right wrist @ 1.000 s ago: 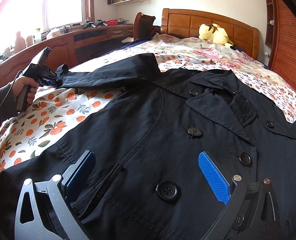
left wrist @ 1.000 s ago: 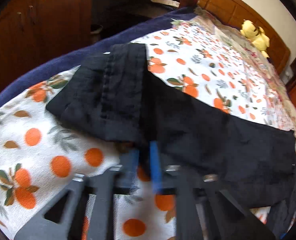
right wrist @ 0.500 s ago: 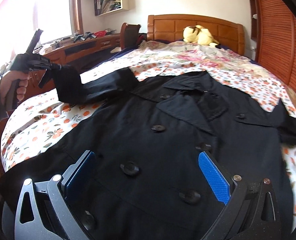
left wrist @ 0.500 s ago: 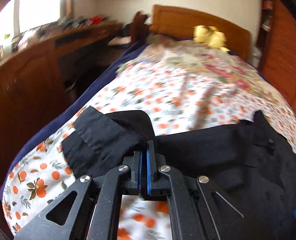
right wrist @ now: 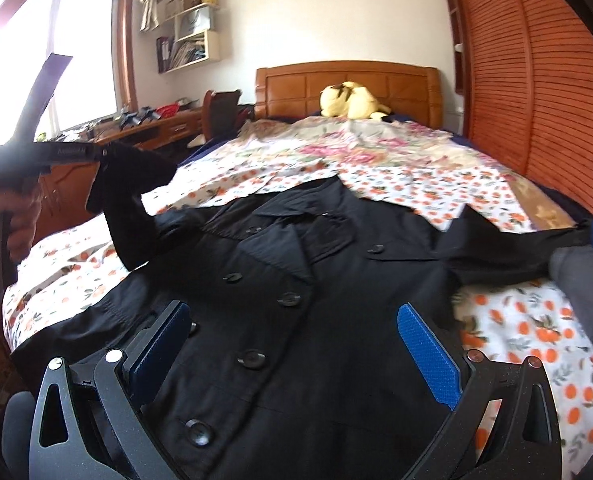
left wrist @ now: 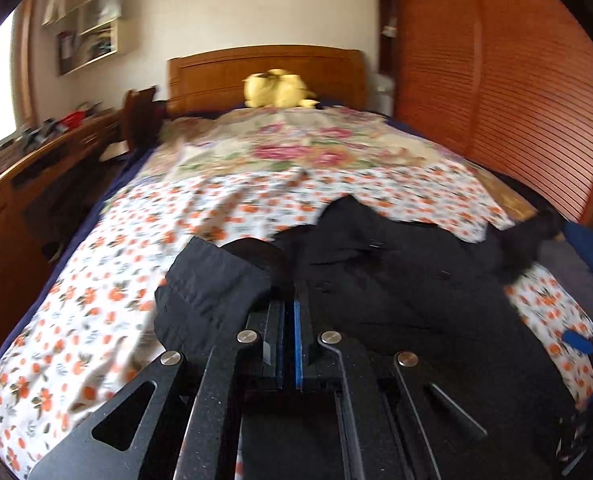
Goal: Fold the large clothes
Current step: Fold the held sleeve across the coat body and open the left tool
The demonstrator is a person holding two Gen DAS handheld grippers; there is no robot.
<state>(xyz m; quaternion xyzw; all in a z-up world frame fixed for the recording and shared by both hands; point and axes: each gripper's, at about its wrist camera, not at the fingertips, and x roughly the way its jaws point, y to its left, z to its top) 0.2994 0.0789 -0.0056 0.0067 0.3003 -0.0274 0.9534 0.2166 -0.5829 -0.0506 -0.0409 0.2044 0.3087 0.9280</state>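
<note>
Left wrist view: left gripper (left wrist: 289, 312) jaws fully closed, blue pads pinching the coat's sleeve (left wrist: 212, 284). Cuff end bunches up at 10 o'clock of the fingertips, lifted off the sheet (left wrist: 108, 280). Rest of the black coat (left wrist: 408, 280) lies spread on the bed from centre out to 3 o'clock; its other sleeve trails off toward 2 o'clock. Frame is motion-blurred. Yellow plush (left wrist: 278, 89) against the headboard (left wrist: 264, 68) at 12 o'clock, desk (left wrist: 36, 168) at 9 o'clock, slatted wardrobe (left wrist: 516, 92) at 2 o'clock.

Right wrist view: right gripper (right wrist: 294, 346) jaws wide apart, nothing between the pads, hovering above the coat (right wrist: 296, 280) front. Coat lies face up, buttoned, collar toward 12 o'clock, hem toward the camera. Far sleeve stretches flat to 3 o'clock. At 9 o'clock a hand (right wrist: 16, 220) holds the left gripper (right wrist: 104, 153), raised above the bed with the sleeve (right wrist: 132, 208) clamped in it; sleeve hangs from the jaws down to the coat's shoulder. Plush (right wrist: 352, 101) at 12 o'clock by the headboard (right wrist: 348, 80), sheet (right wrist: 516, 320) shows at 4 o'clock, window (right wrist: 76, 60) and wall shelf (right wrist: 192, 40) at 10–11 o'clock, wardrobe (right wrist: 536, 80) at 2 o'clock.
</note>
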